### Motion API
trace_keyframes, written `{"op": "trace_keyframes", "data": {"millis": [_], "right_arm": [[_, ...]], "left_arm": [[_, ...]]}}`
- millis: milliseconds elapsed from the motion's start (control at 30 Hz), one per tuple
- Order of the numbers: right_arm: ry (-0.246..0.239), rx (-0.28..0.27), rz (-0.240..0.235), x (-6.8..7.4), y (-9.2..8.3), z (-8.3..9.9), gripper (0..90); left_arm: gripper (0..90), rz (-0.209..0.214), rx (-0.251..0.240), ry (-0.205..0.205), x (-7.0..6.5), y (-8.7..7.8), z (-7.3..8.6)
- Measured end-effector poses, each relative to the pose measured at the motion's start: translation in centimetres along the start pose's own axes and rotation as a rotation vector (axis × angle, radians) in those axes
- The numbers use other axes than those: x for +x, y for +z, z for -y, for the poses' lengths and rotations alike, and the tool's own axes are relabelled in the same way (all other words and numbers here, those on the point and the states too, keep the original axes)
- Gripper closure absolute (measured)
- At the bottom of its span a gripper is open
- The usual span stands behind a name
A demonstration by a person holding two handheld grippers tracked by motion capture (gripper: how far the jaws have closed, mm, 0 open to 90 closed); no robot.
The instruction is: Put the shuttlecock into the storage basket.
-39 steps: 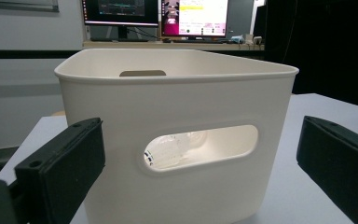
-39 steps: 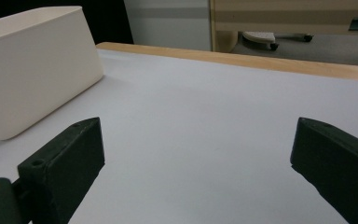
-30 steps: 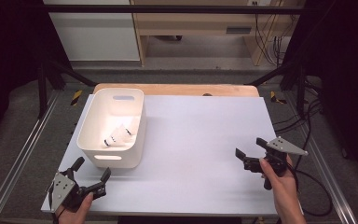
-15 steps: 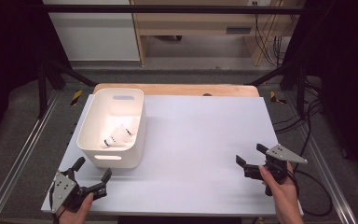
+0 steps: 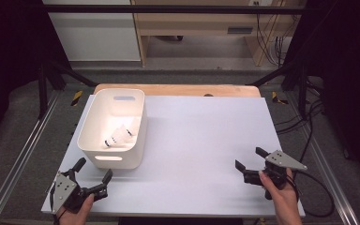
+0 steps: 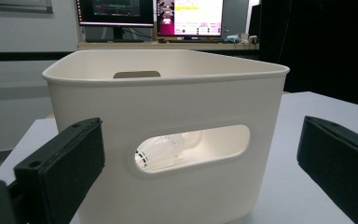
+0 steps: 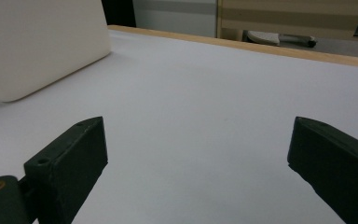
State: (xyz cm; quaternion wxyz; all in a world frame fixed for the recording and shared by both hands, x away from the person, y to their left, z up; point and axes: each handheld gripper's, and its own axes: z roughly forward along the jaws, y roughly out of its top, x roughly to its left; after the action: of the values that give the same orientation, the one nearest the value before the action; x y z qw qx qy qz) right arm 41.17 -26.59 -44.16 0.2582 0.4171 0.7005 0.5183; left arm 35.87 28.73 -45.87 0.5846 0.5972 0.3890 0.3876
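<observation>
Both your grippers idle, nothing grabbed

Your left gripper (image 5: 93,180) sits lower left, jaws spread, just below the white bin (image 5: 86,140) with shuttlecocks (image 5: 118,136) inside. Right gripper (image 5: 252,165) lower right, jaws spread over bare desk (image 5: 201,136).

Smooth matt white plastic bin (image 5: 114,126), matt white tabletop (image 5: 201,136), wooden edge (image 5: 178,89)

White bin (image 6: 168,107) ahead, shuttlecock (image 6: 165,151) visible through handle slot; claw (image 6: 200,158) agape.
</observation>
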Motion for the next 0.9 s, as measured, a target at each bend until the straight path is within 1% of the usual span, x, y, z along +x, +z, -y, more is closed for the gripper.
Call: {"op": "trace_keyframes", "data": {"millis": [67, 133, 400, 500, 600, 667, 900], "right_arm": [[-0.006, -0.003, -0.003, 0.1, 0.1, 0.1, 4.9], [-0.001, -0.007, -0.006, 0.3, 0.1, 0.3, 4.9], [-0.020, -0.014, -0.024, 0.8, 0.5, 0.8, 4.9], [-0.016, -0.016, -0.028, 0.9, 0.6, 0.9, 4.9], [-0.024, -0.019, -0.034, 1.0, 0.7, 1.0, 4.9], [-0.017, -0.021, -0.043, 1.0, 0.8, 1.0, 4.9], [-0.031, -0.042, -0.058, 1.4, 1.3, 1.0, 4.8]], "left_arm": [[0.8, 0.000, 0.001, 0.000, 0.0, 0.0, 0.0], [0.8, 0.001, 0.001, 0.000, 0.0, 0.0, 0.0], [0.7, 0.010, 0.002, 0.003, -0.1, 0.0, 0.0], [0.7, 0.015, 0.004, 0.006, -0.1, 0.1, 0.0], [0.7, 0.016, 0.003, 0.007, -0.2, 0.1, 0.0], [0.7, 0.016, 0.003, 0.006, -0.2, 0.1, 0.0], [0.7, 0.025, 0.002, 0.008, -0.3, 0.2, 0.0]]}}
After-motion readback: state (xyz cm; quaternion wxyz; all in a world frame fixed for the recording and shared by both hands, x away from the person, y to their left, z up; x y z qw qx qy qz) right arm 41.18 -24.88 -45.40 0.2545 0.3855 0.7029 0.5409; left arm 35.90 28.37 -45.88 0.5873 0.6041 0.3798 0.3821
